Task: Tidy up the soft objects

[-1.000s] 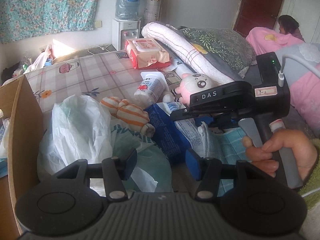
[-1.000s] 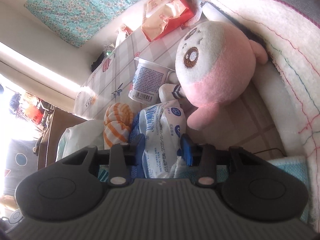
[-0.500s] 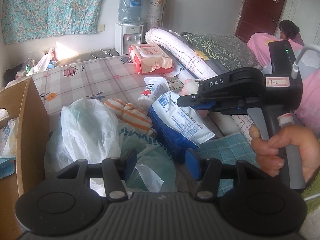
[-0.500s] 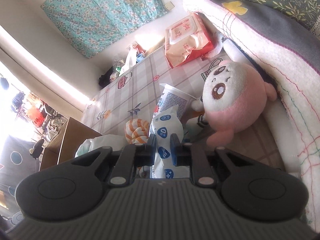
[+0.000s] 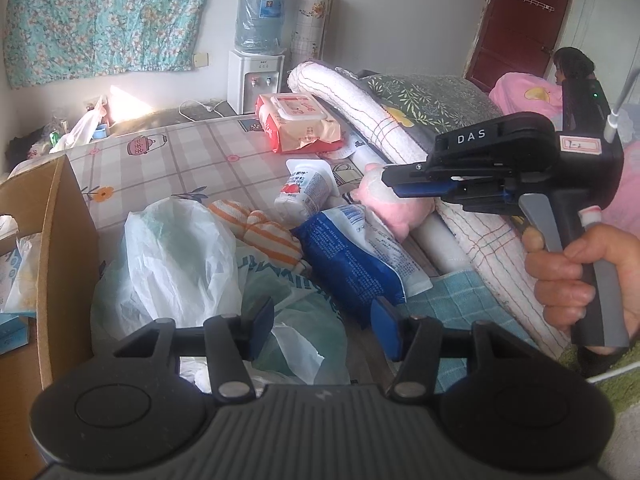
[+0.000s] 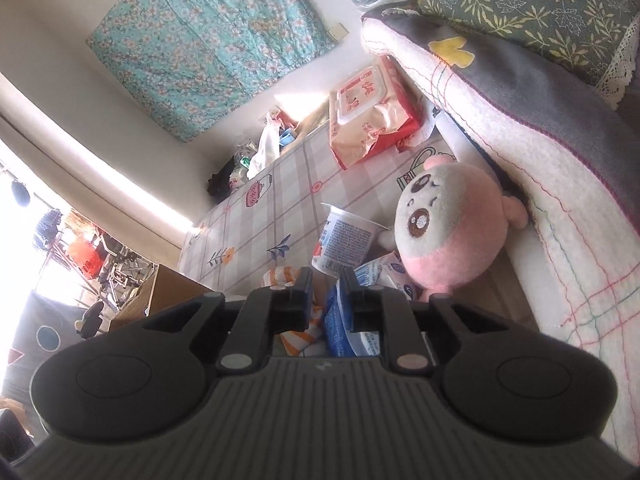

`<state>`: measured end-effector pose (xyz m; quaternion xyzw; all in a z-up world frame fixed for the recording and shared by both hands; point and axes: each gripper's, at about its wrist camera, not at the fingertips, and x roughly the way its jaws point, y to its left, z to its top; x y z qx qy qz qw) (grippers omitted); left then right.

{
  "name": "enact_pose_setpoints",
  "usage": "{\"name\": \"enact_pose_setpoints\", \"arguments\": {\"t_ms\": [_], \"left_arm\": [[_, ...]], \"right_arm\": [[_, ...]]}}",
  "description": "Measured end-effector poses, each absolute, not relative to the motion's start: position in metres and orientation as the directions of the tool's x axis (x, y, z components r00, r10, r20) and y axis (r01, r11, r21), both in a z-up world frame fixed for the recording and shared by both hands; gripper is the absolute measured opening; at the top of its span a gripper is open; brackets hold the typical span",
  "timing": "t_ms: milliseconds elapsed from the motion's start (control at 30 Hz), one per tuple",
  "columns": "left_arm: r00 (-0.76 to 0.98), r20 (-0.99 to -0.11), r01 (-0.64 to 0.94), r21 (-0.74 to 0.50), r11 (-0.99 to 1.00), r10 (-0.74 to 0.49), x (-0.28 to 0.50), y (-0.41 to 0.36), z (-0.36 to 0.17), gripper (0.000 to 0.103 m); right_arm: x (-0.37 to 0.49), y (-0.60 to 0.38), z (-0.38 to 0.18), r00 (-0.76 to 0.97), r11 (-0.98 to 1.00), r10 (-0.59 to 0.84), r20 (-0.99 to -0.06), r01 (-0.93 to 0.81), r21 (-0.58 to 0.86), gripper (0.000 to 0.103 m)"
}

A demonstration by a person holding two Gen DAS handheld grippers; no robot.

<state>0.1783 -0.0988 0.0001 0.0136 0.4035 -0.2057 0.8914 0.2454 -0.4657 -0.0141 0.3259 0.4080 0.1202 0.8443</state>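
Right gripper [image 6: 325, 294] narrow, nothing clearly between the pads; blue-white packet [image 5: 356, 252] lies on the bed at frame centre. Left gripper [image 5: 324, 320] wide, empty, low in frame. Judged step: choosing a pick. Pink plush [image 6: 448, 232] sits right, crowded by cup [image 6: 344, 240] and plastic bags [image 5: 172, 256].

Daylight fills both views, with a sun patch on the far wall [image 5: 120, 96]. The window [image 6: 24, 240] at the right wrist view's left edge is blown out, perhaps hiding detail. Fisheye edges curve and darken.
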Motion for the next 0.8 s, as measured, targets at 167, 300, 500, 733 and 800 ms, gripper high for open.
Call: {"name": "enact_pose_setpoints", "arguments": {"t_ms": [167,300,500,733,800], "left_arm": [[0.584,-0.726,0.384,-0.146,0.912,-0.362,0.179,-0.099,0.000,0.055],[0.574,-0.730,0.388,-0.156,0.909,-0.370,0.181,-0.100,-0.002,0.055],[0.573,-0.733,0.383,-0.155,0.911,-0.366,0.181,-0.101,-0.003,0.055],[0.578,-0.732,0.376,-0.152,0.914,-0.360,0.178,-0.102,-0.001,0.055],[0.578,-0.732,0.378,-0.151,0.913,-0.361,0.176,-0.104,0.000,0.055]], "right_arm": [[0.249,-0.481,-0.052,0.540,0.782,0.449,-0.712,0.147,0.605,0.053],[0.261,-0.477,-0.081,0.446,0.780,0.490,-0.749,0.159,0.605,0.056],[0.268,-0.451,-0.085,0.407,0.794,0.536,-0.740,0.055,0.605,0.058],[0.257,-0.438,-0.057,0.486,0.832,0.488,-0.725,-0.007,0.555,0.027],[0.253,-0.435,-0.045,0.511,0.851,0.463,-0.724,-0.026,0.525,0.026]]}}
